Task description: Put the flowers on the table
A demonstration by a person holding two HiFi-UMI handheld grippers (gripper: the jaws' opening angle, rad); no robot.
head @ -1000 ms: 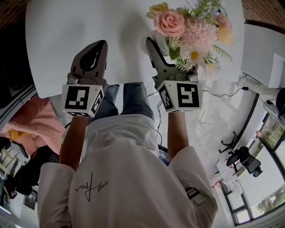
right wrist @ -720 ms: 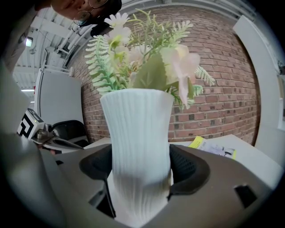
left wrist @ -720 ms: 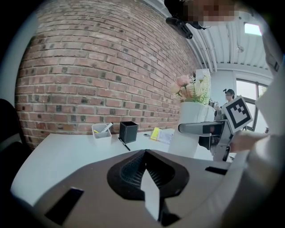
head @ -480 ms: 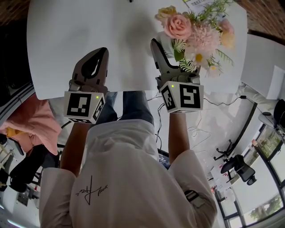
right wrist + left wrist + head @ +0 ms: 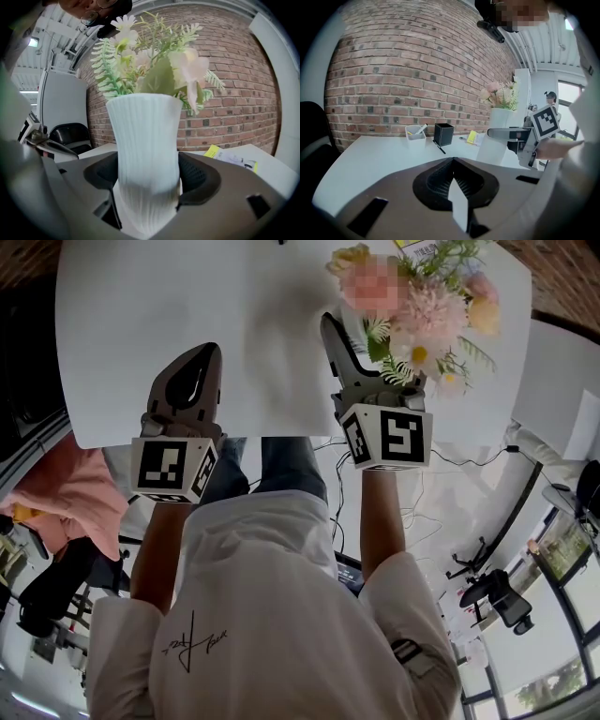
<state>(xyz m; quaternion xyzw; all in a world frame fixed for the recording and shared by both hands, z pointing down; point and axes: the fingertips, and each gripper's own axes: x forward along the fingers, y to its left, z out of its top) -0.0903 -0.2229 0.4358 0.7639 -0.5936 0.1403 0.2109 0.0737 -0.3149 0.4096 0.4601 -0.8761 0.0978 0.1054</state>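
White ribbed vase [image 5: 147, 154] of flowers [image 5: 431, 306], clamped in the right gripper [image 5: 356, 357] over the table [image 5: 169, 315], right side — touching down or not, can't tell. Left gripper [image 5: 197, 367] closed on nothing, idle alongside. Placing step, seemingly; next, lowering upright, then easing those jaws apart.
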